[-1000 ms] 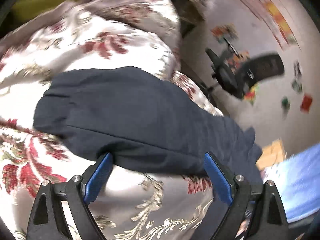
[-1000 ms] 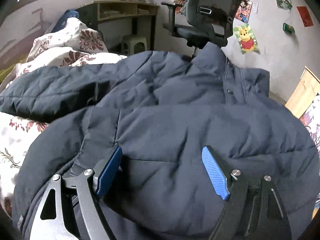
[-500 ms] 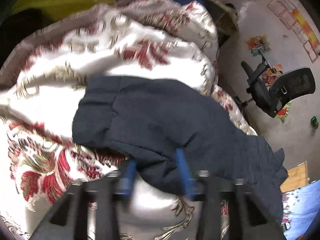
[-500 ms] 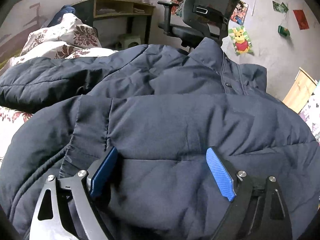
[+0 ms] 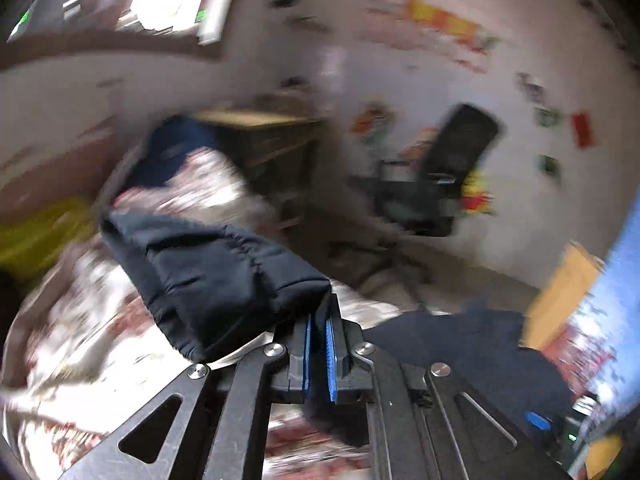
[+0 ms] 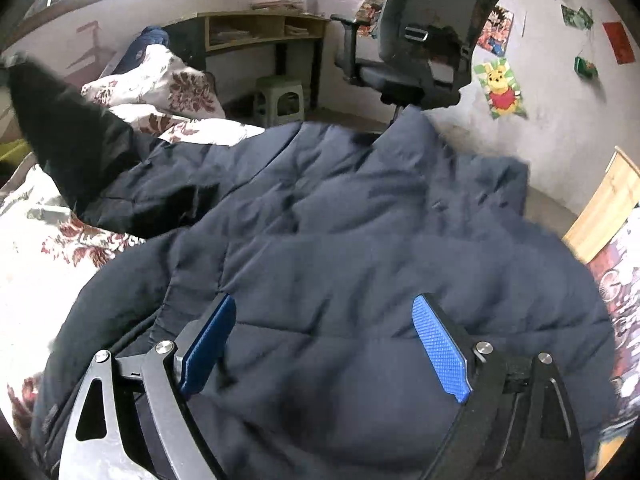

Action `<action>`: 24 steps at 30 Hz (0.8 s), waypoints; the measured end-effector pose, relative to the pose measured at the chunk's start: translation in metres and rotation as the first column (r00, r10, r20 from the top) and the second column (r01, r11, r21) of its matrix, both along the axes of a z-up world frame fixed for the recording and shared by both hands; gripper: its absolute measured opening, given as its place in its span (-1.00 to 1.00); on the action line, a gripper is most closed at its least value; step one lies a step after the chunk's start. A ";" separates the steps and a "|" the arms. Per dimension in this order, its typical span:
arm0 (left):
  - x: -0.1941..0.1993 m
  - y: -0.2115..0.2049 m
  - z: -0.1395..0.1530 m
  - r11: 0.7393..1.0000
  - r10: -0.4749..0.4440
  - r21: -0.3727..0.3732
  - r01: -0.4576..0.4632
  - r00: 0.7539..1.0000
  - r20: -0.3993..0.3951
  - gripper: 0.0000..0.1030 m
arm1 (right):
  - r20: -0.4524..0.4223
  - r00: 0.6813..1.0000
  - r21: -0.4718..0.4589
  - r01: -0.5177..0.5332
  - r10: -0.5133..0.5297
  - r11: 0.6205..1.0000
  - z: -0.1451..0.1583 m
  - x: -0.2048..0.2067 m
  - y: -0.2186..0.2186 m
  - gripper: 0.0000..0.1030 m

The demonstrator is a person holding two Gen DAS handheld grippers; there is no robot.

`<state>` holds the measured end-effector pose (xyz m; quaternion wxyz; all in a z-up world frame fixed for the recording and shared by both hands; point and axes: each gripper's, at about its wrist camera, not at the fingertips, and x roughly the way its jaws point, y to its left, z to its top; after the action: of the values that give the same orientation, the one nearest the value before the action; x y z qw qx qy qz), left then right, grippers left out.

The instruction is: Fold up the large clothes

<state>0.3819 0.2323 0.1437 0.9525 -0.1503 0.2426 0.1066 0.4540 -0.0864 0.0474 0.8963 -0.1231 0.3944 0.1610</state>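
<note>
A dark navy padded jacket [image 6: 360,240] lies spread on a bed with a red floral cover [image 6: 48,224]. My left gripper [image 5: 319,320] is shut on the edge of the jacket's sleeve [image 5: 208,276] and holds it lifted above the bed; that view is blurred. The lifted sleeve shows in the right wrist view [image 6: 60,132] at the upper left. My right gripper [image 6: 324,344] is open, its blue pads [image 6: 438,348] resting over the jacket's body, with nothing between them gripped.
A black office chair [image 6: 432,40] stands beyond the bed's far edge. A wooden desk [image 6: 260,28] and a small green stool [image 6: 280,100] are by the wall. A floral pillow [image 6: 160,80] lies at the back left. A wooden board [image 6: 608,208] is at right.
My left gripper closed on the sleeve's edge and lifted it, swinging up fast. My right gripper stayed open over the jacket's body, nearly still.
</note>
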 end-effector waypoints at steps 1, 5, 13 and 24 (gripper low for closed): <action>0.008 -0.016 0.013 0.997 -0.071 -0.010 0.071 0.997 0.016 -0.88 | 0.002 1.000 0.004 0.011 -0.011 1.000 0.010 0.001 -0.006 0.69; 0.038 -0.080 0.042 0.951 -0.303 -0.053 0.303 0.953 0.019 -0.88 | 0.001 0.995 0.051 0.102 -0.102 0.994 0.054 0.014 -0.047 0.69; 0.071 -0.205 0.031 0.792 -0.610 -0.102 0.602 0.787 -0.093 -0.88 | -0.028 0.949 0.172 0.315 -0.315 0.933 0.105 0.043 -0.150 0.69; 0.093 -0.302 -0.083 0.672 -0.738 -0.214 0.709 0.621 -0.265 -0.88 | -0.210 0.909 0.428 0.415 -0.359 0.803 0.051 0.060 -0.242 0.69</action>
<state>0.4754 -0.0694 0.0605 0.8522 -0.0617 0.4422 -0.2730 0.5144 -0.3288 0.0985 0.8881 0.1874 0.4138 0.0709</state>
